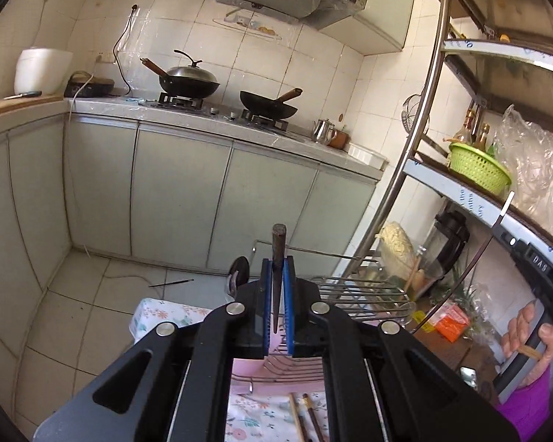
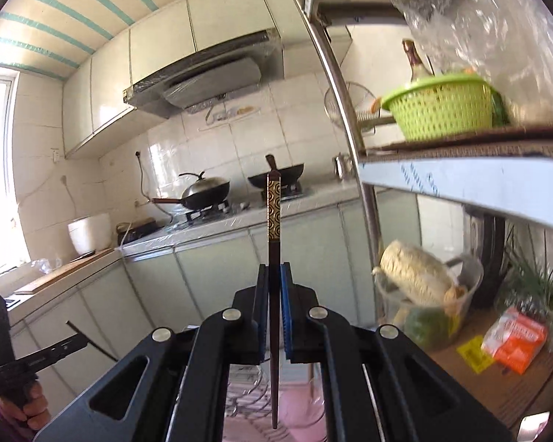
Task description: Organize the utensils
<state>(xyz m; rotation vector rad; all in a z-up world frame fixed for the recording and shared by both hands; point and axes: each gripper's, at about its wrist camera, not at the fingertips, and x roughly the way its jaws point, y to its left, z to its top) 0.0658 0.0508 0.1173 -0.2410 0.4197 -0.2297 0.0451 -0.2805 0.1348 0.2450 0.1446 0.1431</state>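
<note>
My left gripper (image 1: 277,262) is shut on a dark chopstick (image 1: 278,254) that stands upright between the blue pads, thick end up. Below it lies a wire dish rack (image 1: 361,291) on a pink mat. Two more chopsticks (image 1: 306,416) lie on the floral cloth under the gripper. My right gripper (image 2: 274,269) is shut on a dark chopstick with a gold patterned band (image 2: 274,206), held upright above the wire rack (image 2: 247,394). The right gripper also shows at the right edge of the left wrist view (image 1: 497,217), holding its chopstick slanted.
A metal shelf unit (image 1: 416,140) stands at right with a green basket (image 1: 477,167), bottles and plastic bags. A counter (image 1: 217,121) with two woks is across the floor. A chopstick (image 1: 171,283) lies on the floor tiles.
</note>
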